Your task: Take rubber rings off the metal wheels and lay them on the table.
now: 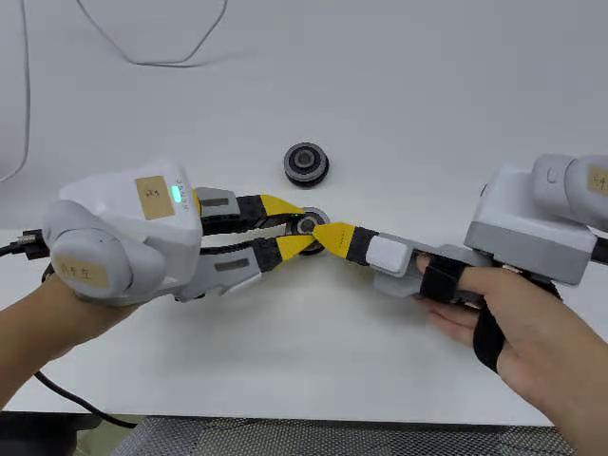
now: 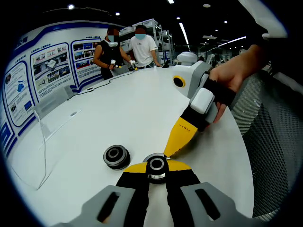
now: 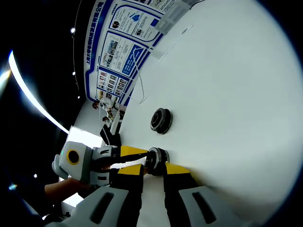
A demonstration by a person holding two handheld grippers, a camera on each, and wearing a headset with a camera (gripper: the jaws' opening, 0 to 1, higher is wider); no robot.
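A small metal wheel (image 1: 307, 224) with a black rubber ring sits in the middle of the white table, and my left gripper (image 1: 300, 230) is shut on it from the left. In the left gripper view the wheel (image 2: 157, 168) lies between the yellow tips. My right gripper (image 1: 328, 234) comes in from the right, its yellow tips closed on the ring at the wheel's rim. In the right gripper view the same wheel (image 3: 156, 161) sits between that gripper's jaws. A second wheel (image 1: 306, 163) with its ring on lies free just behind.
A thin cable (image 1: 152, 57) loops across the far part of the table (image 1: 399, 114). Another cable (image 1: 66, 394) trails off the near left edge. People stand at the table's far end (image 2: 125, 45) in the left gripper view.
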